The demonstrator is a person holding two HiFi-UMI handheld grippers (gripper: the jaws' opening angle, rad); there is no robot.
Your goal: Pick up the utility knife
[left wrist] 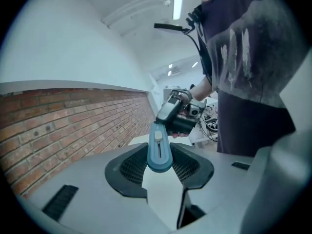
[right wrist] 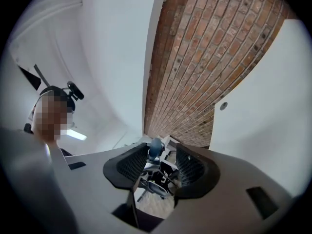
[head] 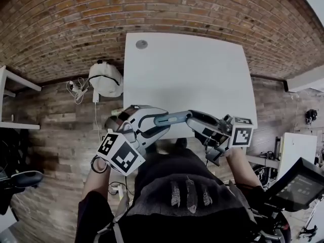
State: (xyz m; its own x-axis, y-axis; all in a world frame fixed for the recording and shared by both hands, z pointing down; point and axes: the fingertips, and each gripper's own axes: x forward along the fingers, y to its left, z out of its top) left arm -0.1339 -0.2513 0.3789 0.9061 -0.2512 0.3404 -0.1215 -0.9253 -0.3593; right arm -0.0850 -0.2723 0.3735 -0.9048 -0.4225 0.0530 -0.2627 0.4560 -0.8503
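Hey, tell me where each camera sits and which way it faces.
Head view: on the person's head, facing steeply down at the white table; torso, left hand-held gripper and right hand-held gripper show.
Left gripper view: on the left hand-held gripper, facing along its jaws, shut on the utility knife, toward the torso.
Right gripper view: on the right hand-held gripper, facing along its open jaws toward the brick wall; the person shows left.
Shared: all three show the utility knife.

Bright even light, fisheye-warped edges.

Open white table [head: 202,80] ahead — brick wall [head: 152,9] behind it.
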